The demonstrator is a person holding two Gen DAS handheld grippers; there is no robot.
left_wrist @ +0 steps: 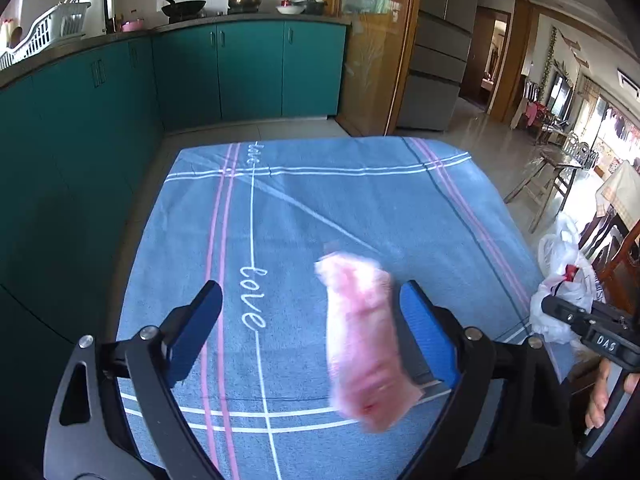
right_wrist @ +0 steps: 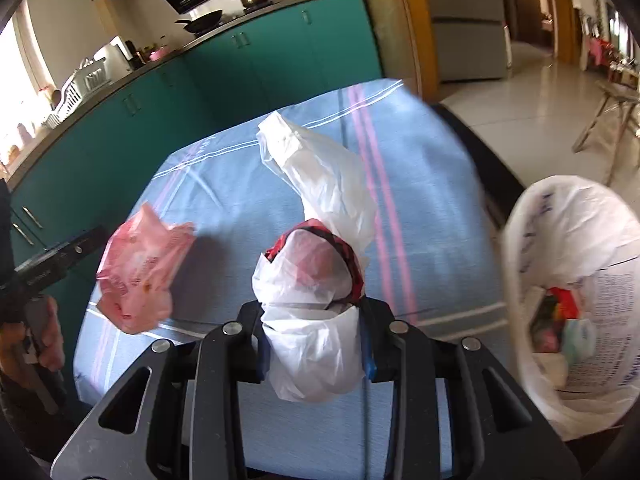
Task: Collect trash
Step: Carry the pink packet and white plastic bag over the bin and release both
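My left gripper [left_wrist: 310, 312] is open above the blue tablecloth [left_wrist: 340, 200]. A blurred pink plastic bag [left_wrist: 362, 344] hangs beside its right finger [left_wrist: 426, 332], apparently loose in the air; it also shows in the right wrist view [right_wrist: 140, 276]. My right gripper [right_wrist: 314, 348] is shut on a white plastic bag [right_wrist: 316, 272] with red and dark trash inside, held above the cloth. That bag and gripper show at the right edge of the left wrist view [left_wrist: 560, 280].
A bin lined with a white bag [right_wrist: 576, 264], holding colourful trash, stands right of the table. Teal kitchen cabinets [left_wrist: 248, 68] run along the far and left sides. A fridge [left_wrist: 436, 60] and chairs [left_wrist: 560, 176] stand beyond.
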